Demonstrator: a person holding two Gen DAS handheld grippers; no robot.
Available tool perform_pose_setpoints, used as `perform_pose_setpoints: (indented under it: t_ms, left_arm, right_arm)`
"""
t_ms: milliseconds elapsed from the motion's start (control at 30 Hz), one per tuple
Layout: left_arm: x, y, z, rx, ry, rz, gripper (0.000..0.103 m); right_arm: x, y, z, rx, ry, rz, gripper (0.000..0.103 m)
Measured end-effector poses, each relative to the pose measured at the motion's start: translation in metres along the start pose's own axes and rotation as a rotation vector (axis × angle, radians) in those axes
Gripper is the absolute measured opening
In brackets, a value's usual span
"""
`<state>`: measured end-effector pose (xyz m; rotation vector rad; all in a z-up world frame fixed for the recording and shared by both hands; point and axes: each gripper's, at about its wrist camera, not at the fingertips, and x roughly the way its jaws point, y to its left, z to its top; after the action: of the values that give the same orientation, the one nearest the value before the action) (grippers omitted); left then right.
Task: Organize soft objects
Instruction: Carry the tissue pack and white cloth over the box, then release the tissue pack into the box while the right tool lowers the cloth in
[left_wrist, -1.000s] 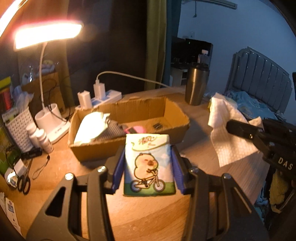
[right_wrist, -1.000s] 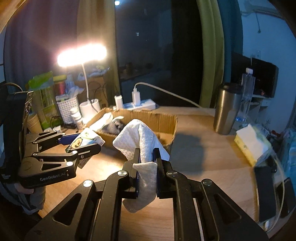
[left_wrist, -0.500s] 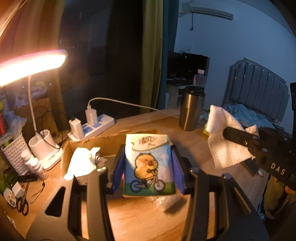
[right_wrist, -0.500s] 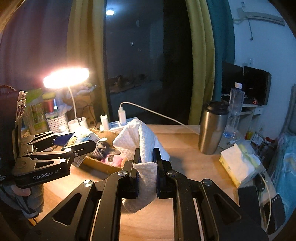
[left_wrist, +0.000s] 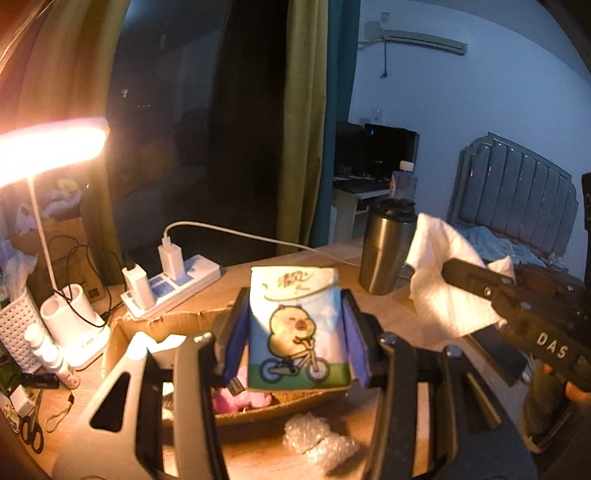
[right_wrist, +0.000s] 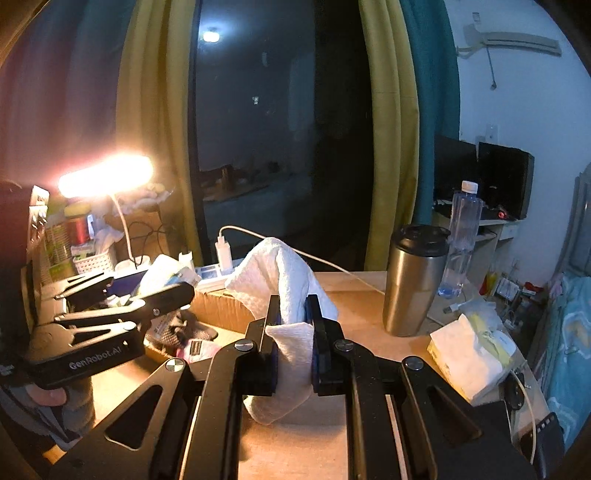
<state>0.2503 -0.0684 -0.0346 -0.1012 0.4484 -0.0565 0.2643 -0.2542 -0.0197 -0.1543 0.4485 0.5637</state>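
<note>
**Two soft items in the tongs, box partly filled**

The left tongs (left_wrist: 297, 332) are clamped on a tissue pack (left_wrist: 297, 325) printed with a cartoon animal on a bicycle; its sides bulge slightly between the blue pads. In the left wrist view the pack hangs at centre frame, over the cardboard box (left_wrist: 258, 408), whose near wall runs across the lower middle. The right tongs (right_wrist: 291, 347) are closed narrowly on a white paper towel (right_wrist: 280, 280), which drapes above and below the jaws and is held off the tabletop (right_wrist: 362, 299). In the left wrist view the towel sits at the right of the frame, to the side of the box rather than above it.

Inside the box some things already lie: a pink soft item (left_wrist: 240, 397) at the near wall and a pale crumpled piece (left_wrist: 147, 345) at the left end. The right wrist view also shows something dark and knitted (right_wrist: 184, 330) in there. A scrap of bubble wrap (left_wrist: 319, 441) rests on the tabletop just in front of the box, outside it.

As a judgement, the sorting is well under way but unfinished: both held items have yet to go in, the tissue pack appears closest to release, and the bubble wrap may remain to be collected. A steel tumbler (left_wrist: 386, 251) stands beyond the box, near the towel's likely path.
</note>
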Motion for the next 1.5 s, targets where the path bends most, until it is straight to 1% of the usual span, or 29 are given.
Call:
perform_pose_setpoints:
  t_ms: [167, 433, 633, 667, 700, 767, 833, 867, 1033, 1167, 1500]
  left_arm:
    - [0.026, 0.004, -0.007, -0.029, 0.031, 0.006, 0.047]
    - [0.070, 0.006, -0.017, -0.078, 0.090, 0.010, 0.048]
    - [0.097, 0.002, -0.023, -0.083, 0.149, 0.000, 0.048]
    - [0.102, 0.001, -0.024, -0.083, 0.162, -0.005, 0.049]
    - [0.106, 0.001, -0.026, -0.085, 0.170, -0.011, 0.053]
    - [0.113, 0.001, -0.029, -0.101, 0.187, -0.024, 0.055]
    - [0.114, 0.001, -0.029, -0.110, 0.190, -0.029, 0.066]
    - [0.114, 0.002, -0.029, -0.117, 0.189, -0.032, 0.071]
    - [0.097, 0.011, -0.024, -0.120, 0.156, -0.028, 0.071]
    - [0.076, 0.025, -0.021, -0.130, 0.125, -0.016, 0.071]
    - [0.029, 0.067, -0.018, -0.169, 0.055, 0.009, 0.071]
  right_arm:
    - [0.010, -0.007, 0.003, 0.014, -0.001, 0.004, 0.014]
    - [0.024, -0.018, -0.001, 0.011, 0.037, 0.003, 0.014]
    - [0.036, -0.031, -0.005, 0.035, 0.055, -0.001, 0.014]
    - [0.037, -0.033, -0.005, 0.040, 0.057, -0.001, 0.014]
    - [0.038, -0.034, -0.006, 0.044, 0.058, -0.001, 0.014]
    - [0.041, -0.037, -0.006, 0.050, 0.062, -0.005, 0.014]
    - [0.043, -0.040, -0.007, 0.053, 0.066, -0.009, 0.014]
    - [0.043, -0.040, -0.007, 0.054, 0.067, -0.011, 0.014]
    - [0.044, -0.041, -0.007, 0.061, 0.071, -0.018, 0.014]
    - [0.046, -0.034, -0.005, 0.053, 0.068, -0.011, 0.014]
    - [0.057, 0.007, 0.008, -0.002, 0.066, 0.016, 0.014]
